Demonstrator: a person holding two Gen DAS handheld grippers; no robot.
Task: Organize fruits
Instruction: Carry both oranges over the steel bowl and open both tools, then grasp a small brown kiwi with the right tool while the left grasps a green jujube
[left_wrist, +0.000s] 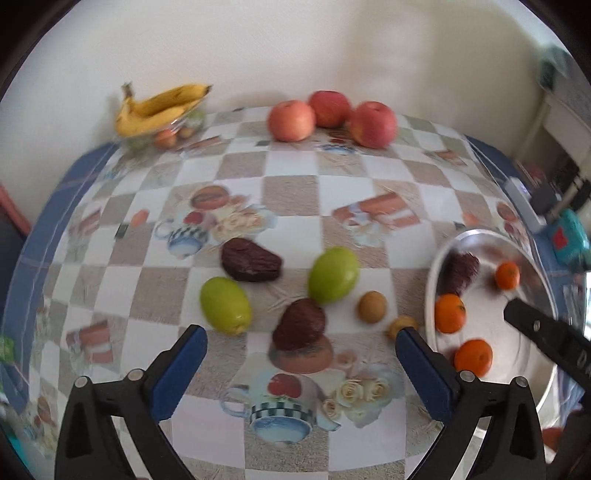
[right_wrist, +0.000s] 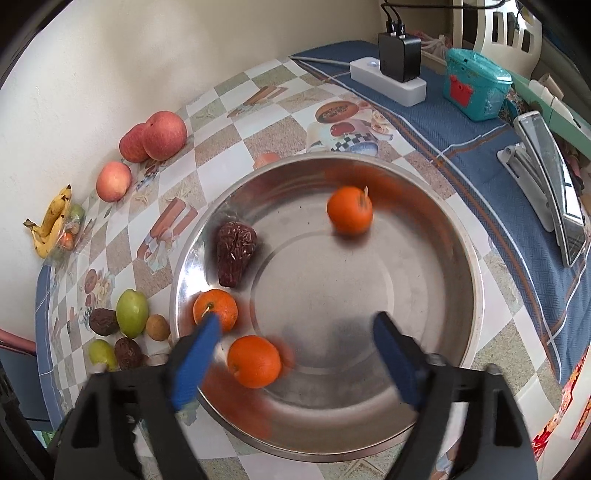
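Both grippers hang empty with jaws spread wide, so the work looks to be between a drop and the next pick. The left gripper (left_wrist: 301, 350) hovers over the tabletop (left_wrist: 291, 192) with a dark date (left_wrist: 300, 325) nearest its open jaws, just ahead of centre; judging by this, the date is the likely next pick, which calls for a short reach forward and down, then closing on a wrinkled, probably soft fruit without knocking the green fruit (left_wrist: 333, 275) just beyond it. To the left of the date lies a second green fruit (left_wrist: 226, 311), to the right a small brown fruit (left_wrist: 372, 306) and another yellowish one (left_wrist: 400, 325) partly hidden by the right jaw; further back sits a larger date (left_wrist: 252, 259). The right gripper (right_wrist: 295, 332) is above the steel bowl (right_wrist: 436, 314), which stands at the right of the loose fruit. In the bowl are three oranges and one date: an orange (right_wrist: 254, 361) nearest, between the jaws toward the left one, a second orange (right_wrist: 218, 308) just behind the left jaw near the rim, a date (right_wrist: 235, 253) against the left wall, and a third orange (right_wrist: 349, 210) on the far side, blurred. Far back by the wall stand three apples (left_wrist: 329, 118), apart from the rest, and in the left corner a clear dish (left_wrist: 166, 133) holds bananas (left_wrist: 162, 107) over a few small fruits I cannot identify.
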